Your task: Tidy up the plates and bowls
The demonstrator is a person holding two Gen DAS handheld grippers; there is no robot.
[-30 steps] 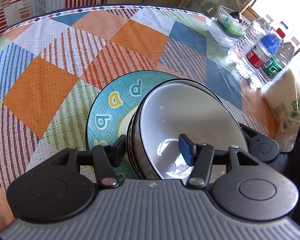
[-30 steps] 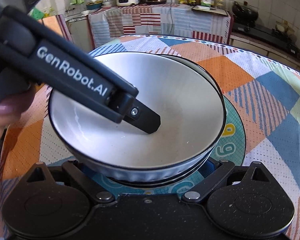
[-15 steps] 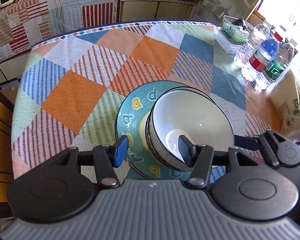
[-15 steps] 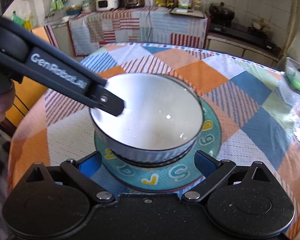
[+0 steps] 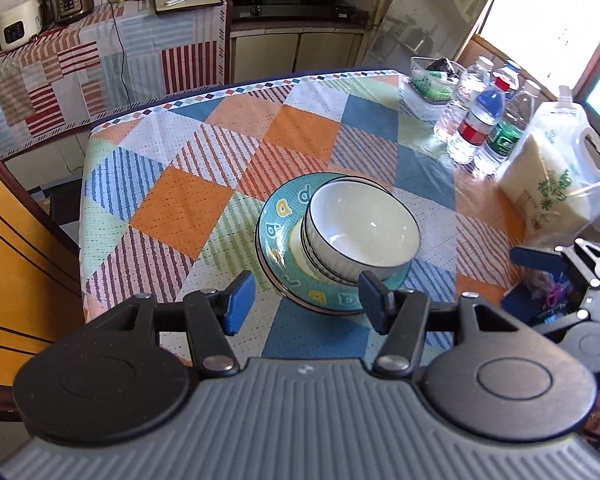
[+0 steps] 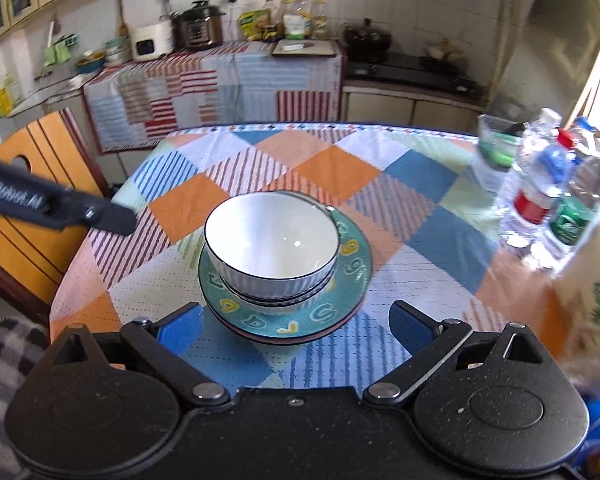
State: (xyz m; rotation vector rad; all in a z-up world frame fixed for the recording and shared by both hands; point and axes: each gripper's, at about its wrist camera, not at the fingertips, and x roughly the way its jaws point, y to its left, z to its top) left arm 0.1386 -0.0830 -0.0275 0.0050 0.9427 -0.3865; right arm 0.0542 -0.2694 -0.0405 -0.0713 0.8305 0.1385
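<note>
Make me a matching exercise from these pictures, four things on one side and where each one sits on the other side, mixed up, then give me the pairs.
Things:
1. White ribbed ceramic bowl with dark rim
2. Teal round plate with yellow and white letters
3. Clear plastic water bottle with red label
4. Left tongs

Places:
A. Directly on the patchwork tablecloth, under the bowls
B. By the window at the table's far right edge
C. Open, held off the dishes, touching nothing
D. Nested on top of another bowl, on the plate

Pairs: 1-D, 2-A, 3-B, 4-C
</note>
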